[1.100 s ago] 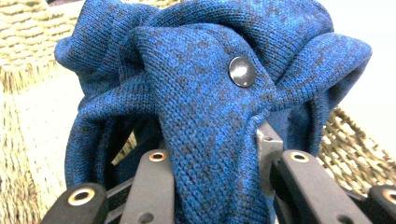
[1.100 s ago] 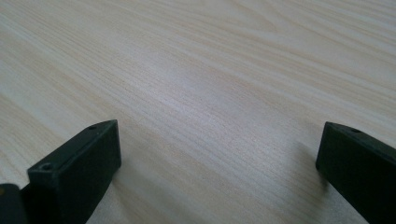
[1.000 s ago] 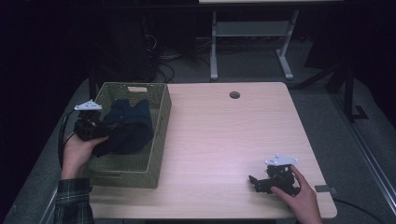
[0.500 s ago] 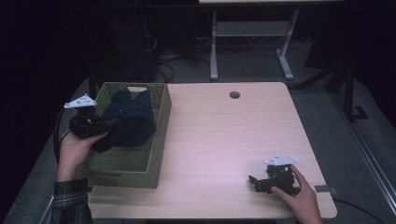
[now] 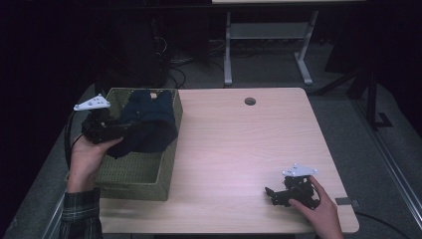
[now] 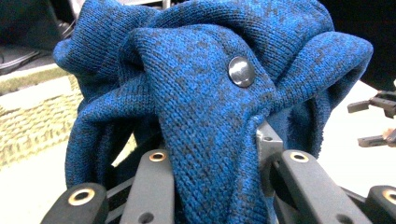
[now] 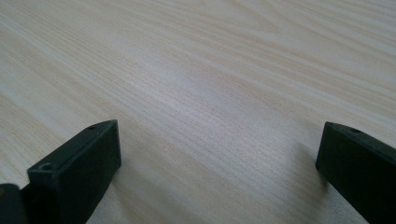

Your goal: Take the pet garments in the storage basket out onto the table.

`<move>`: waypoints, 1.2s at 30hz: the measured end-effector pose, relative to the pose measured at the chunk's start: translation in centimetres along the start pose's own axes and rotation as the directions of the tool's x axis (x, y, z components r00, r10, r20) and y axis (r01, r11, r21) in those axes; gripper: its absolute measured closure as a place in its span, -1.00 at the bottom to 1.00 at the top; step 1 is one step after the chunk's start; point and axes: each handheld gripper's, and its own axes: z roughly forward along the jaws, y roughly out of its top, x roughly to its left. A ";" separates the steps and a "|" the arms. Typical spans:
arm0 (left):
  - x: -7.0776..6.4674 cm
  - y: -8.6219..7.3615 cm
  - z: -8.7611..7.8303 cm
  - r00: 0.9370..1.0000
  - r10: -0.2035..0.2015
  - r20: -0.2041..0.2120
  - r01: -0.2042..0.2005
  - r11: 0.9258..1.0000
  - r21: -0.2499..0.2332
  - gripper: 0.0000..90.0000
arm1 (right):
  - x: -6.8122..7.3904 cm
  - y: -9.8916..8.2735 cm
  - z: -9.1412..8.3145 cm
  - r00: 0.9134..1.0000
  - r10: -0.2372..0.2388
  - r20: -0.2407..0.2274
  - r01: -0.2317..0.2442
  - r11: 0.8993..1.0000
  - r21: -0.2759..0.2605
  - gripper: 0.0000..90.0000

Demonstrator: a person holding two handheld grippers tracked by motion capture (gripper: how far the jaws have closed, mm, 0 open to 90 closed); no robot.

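A dark blue knitted garment (image 5: 148, 125) with a metal snap button (image 6: 241, 71) hangs bunched over the green woven basket (image 5: 134, 172) at the table's left. My left gripper (image 5: 127, 130) is shut on the garment (image 6: 210, 140), with the knit pinched between its black jaws and lifted above the basket's floor. At the table's front right, my right gripper (image 5: 271, 195) rests low over the bare wood, open, with nothing between its jaws (image 7: 215, 158).
The light wooden table (image 5: 239, 144) has a round cable hole (image 5: 250, 101) at the back. Beyond the table stand a white metal frame (image 5: 266, 45) and cables on a dark floor. The other gripper's fingers (image 6: 378, 119) show far off in the left gripper view.
My left gripper has risen and drawn back toward the basket's left rim, pulling the blue garment up out of the basket. The right gripper has stayed where it was.
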 end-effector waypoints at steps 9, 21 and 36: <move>-1.9 1.7 0.9 0.998 0.038 0.044 -0.038 0.999 -0.016 0.50 | 0.0 0.0 0.0 1.000 0.000 -0.001 0.000 1.000 0.000 -1.00; -4.2 2.9 3.5 0.990 0.083 0.113 -0.084 0.996 -0.002 0.50 | 0.0 0.0 0.0 1.000 0.000 -0.001 0.000 1.000 0.000 -1.00; -7.1 3.9 7.7 0.974 0.114 0.194 -0.123 0.992 0.037 0.50 | 0.0 0.0 0.0 1.000 0.003 -0.002 -0.003 1.000 0.000 -1.00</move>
